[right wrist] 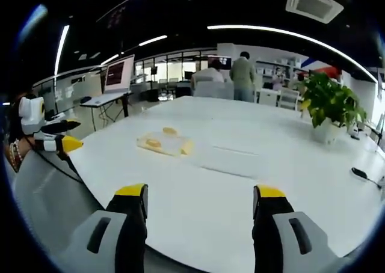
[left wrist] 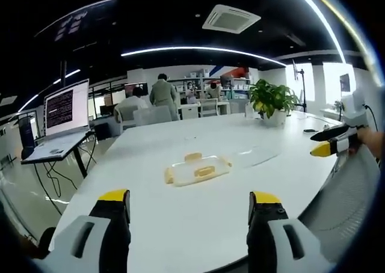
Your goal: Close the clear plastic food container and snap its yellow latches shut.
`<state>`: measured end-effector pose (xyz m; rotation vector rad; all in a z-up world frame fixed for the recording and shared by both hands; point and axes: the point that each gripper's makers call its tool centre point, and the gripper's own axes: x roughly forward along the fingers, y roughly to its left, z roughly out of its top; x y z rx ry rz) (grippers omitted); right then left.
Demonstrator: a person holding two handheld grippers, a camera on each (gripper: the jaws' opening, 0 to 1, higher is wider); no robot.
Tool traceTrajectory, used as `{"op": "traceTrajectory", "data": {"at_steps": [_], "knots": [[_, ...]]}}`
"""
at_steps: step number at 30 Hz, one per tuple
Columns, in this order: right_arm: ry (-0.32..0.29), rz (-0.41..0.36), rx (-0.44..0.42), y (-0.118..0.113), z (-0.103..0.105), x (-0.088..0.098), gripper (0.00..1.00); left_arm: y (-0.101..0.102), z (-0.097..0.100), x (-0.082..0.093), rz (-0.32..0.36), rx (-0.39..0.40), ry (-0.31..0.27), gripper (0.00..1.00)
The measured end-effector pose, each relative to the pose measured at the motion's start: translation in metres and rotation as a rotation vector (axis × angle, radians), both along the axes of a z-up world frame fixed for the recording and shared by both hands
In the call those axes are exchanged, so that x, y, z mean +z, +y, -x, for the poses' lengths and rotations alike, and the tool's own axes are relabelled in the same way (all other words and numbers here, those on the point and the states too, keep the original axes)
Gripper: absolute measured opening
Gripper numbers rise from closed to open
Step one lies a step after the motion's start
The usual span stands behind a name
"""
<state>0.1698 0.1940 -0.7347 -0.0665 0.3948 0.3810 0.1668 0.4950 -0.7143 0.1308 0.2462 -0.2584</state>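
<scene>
Both grippers released, container well ahead on the table, approach not yet begun.

In the left gripper view my left gripper stands wide apart, gripping nothing; the clear container with its yellow latches lies ahead, slightly right of centre, on the white table; the right gripper hangs far right. In the right gripper view my right gripper gapes empty, the container ahead-left, a clear lid-like sheet flat beside it. I judge I should fetch that first, squarely.
</scene>
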Motion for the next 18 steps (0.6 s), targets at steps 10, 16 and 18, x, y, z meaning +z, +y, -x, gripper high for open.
{"op": "traceTrajectory", "data": {"at_steps": [10, 16, 18], "knots": [[-0.003, 0.037, 0.058, 0.007, 0.003, 0.0, 0.71, 0.003, -0.002, -0.006, -0.012, 0.027, 0.039, 0.91], [0.013, 0.145, 0.125, 0.002, -0.006, 0.0, 0.75, -0.005, -0.005, -0.009, -0.177, -0.043, 0.07, 0.96], [-0.017, 0.174, 0.138, 0.0, -0.015, 0.006, 0.76, -0.005, -0.012, -0.003, -0.281, -0.064, 0.038, 0.98]]}}
